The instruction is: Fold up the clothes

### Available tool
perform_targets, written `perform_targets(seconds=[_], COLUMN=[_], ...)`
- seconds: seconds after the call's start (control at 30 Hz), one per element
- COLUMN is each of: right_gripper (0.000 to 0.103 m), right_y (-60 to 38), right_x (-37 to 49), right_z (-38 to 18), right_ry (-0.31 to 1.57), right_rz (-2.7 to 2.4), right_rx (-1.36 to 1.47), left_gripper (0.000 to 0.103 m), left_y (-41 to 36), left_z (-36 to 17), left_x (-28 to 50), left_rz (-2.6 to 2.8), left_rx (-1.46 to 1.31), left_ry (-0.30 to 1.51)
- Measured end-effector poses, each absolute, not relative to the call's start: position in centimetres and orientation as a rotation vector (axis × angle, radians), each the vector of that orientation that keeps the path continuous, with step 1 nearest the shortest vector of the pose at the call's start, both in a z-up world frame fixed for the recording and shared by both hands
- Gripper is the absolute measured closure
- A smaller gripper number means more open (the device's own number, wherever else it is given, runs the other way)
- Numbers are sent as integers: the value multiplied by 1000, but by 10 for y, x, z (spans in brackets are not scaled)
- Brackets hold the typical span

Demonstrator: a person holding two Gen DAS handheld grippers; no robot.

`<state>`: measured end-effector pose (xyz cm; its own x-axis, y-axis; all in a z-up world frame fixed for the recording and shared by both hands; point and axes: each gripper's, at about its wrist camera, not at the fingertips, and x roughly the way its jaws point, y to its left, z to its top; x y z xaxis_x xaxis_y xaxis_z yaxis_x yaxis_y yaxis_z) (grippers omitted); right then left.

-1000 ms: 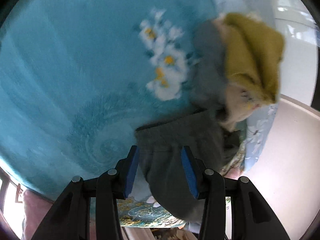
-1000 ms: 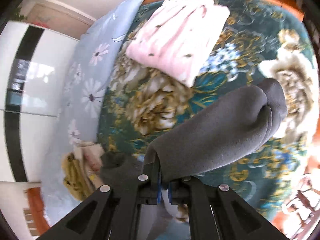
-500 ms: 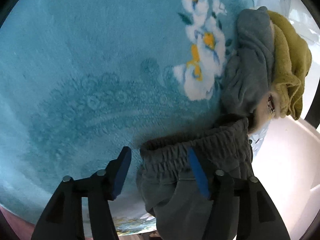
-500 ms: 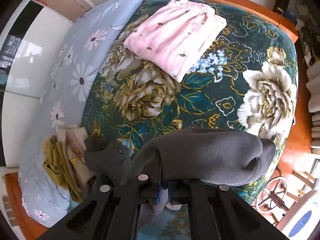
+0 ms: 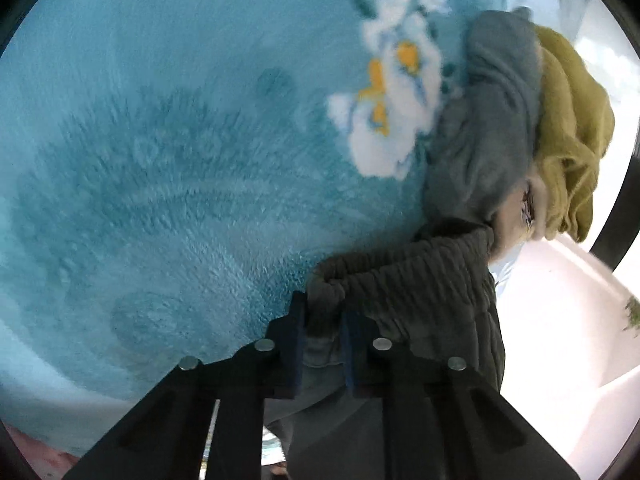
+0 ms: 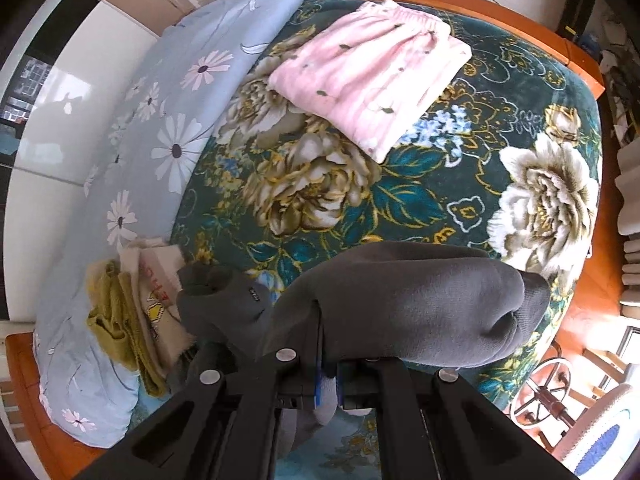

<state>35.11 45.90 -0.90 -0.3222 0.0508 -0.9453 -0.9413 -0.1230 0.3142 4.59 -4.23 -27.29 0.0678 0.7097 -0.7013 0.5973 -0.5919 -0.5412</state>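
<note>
Dark grey trousers [image 5: 420, 280] show their elastic waistband in the left wrist view, over a teal fleece blanket [image 5: 180, 140]. My left gripper [image 5: 322, 320] is closing, and its blue pads pinch the left end of the waistband. In the right wrist view my right gripper [image 6: 328, 344] is shut on a fold of the same grey trousers [image 6: 420, 304], which drape rightwards above the bed. A small heap of grey, beige and olive clothes [image 6: 132, 312] lies at the left; the olive piece of the heap [image 5: 568, 128] appears at the right of the left wrist view.
A folded pink garment [image 6: 368, 76] rests on the dark green floral bedspread [image 6: 440, 184]. A pale blue daisy-print quilt [image 6: 160, 128] runs along the left. The orange wooden bed frame [image 6: 584, 312] edges the right, with a chair [image 6: 560, 400] and a white wardrobe [image 6: 60, 92] beyond.
My left gripper has dropped toward the blanket, opened wider, then closed on the waistband's end. The right gripper has lifted with its fold of trousers, and more of the bed shows.
</note>
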Motion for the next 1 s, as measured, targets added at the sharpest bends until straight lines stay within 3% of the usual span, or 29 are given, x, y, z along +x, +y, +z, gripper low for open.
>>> perform_targets(seconds=[0.43, 0.6, 0.73, 0.87, 1.0], right_gripper=[98, 98, 98, 98, 98], right_y=[413, 374, 344, 335, 350], right_x=[314, 294, 289, 288, 275], right_z=[-23, -52, -83, -95, -63], right_ry=[1446, 1500, 1541, 1549, 1501], right_rz=[1752, 1811, 1789, 1766, 1882], right_rx=[-1152, -1285, -1427, -1476, -1391], left_gripper=[91, 91, 91, 91, 91], left_y=[-162, -252, -315, -312, -282], left_z=[-112, -103, -123, -128, -79], left_x=[7, 34, 74, 87, 55], left_rz=[2062, 2263, 2291, 2272, 2306], left_rx=[-1834, -1917, -2115, -2180, -1970], left_ry=[-1140, -1139, -1286, -1302, -1211])
